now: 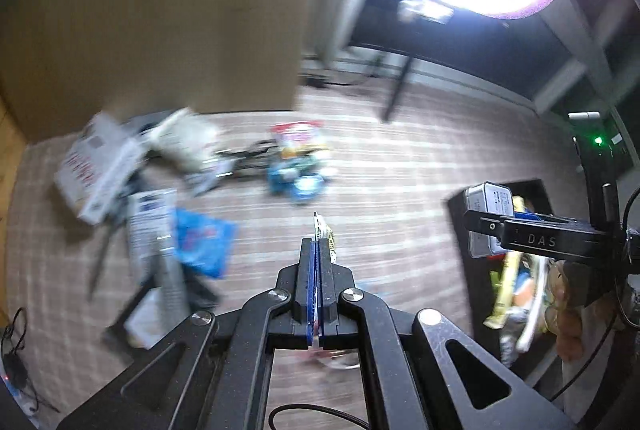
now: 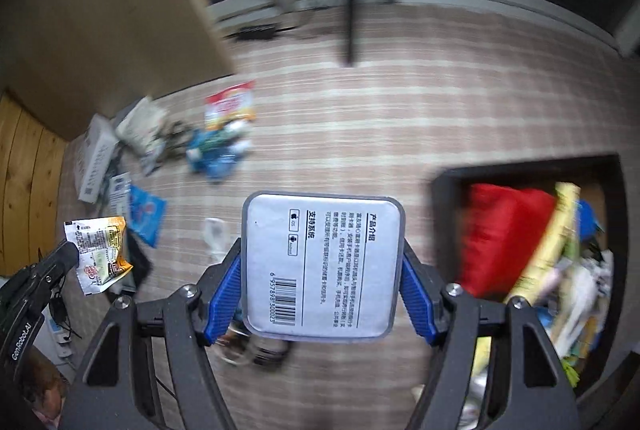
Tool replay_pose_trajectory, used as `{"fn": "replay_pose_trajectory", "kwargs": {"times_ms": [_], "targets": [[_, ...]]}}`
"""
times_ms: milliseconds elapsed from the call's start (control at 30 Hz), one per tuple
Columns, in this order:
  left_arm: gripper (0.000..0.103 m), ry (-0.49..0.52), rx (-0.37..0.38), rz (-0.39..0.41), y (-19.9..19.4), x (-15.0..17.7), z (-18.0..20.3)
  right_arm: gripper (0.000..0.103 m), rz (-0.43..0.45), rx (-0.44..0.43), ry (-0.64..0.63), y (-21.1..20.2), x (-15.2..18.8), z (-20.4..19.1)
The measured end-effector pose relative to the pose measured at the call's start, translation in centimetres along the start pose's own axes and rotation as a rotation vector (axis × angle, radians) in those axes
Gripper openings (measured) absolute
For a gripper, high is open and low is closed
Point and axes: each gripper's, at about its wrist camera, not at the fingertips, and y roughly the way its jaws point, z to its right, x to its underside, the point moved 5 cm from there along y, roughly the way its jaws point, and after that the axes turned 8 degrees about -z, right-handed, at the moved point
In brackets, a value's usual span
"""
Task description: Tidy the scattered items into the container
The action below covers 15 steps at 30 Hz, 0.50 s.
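Both grippers are loaded. Right gripper (image 2: 322, 304) has its blue pads (image 2: 224, 294) clamped against the two sides of a flat square tin (image 2: 322, 266), grey-rimmed, with a white printed label and barcode facing the camera. Left gripper (image 1: 318, 262) has its jaws pressed fully together on a small snack sachet (image 1: 325, 230), seen edge-on from its own camera; from the right wrist view the same sachet (image 2: 100, 250) shows as a crinkled white and orange packet sticking out past the left gripper's black fingers (image 2: 60, 258).

Just right of the right gripper, on the striped carpet (image 2: 400, 102), sits the dark-walled container (image 2: 444, 190), already holding a red pouch (image 2: 504, 242), a yellow-green wrapper (image 2: 556, 234) and other packets too blurred to name. In the left wrist view the tin (image 1: 488, 206) hangs over the container's near corner.

Beyond and to the left of the right gripper lie the scattered items: a blue packet (image 2: 146, 216), a white box (image 2: 94, 162), a pale bag (image 2: 142, 128), a cluster of blue packets (image 2: 216, 154) and a red and orange snack bag (image 2: 230, 106). Farther left stands a tan cabinet (image 2: 100, 10).
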Motion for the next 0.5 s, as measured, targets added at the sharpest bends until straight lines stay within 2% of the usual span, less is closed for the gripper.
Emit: {"fn": "replay_pose_trajectory", "kwargs": {"times_ms": [233, 500], "targets": [[0.000, 0.144, 0.072, -0.017, 1.7, -1.1, 11.3, 0.069, 0.042, 0.047, 0.143, -3.2, 3.0, 12.0], [0.000, 0.259, 0.139, -0.048, 3.6, -1.1, 21.8, 0.069, 0.058, 0.079, 0.273, -5.3, 5.7, 22.2]]}}
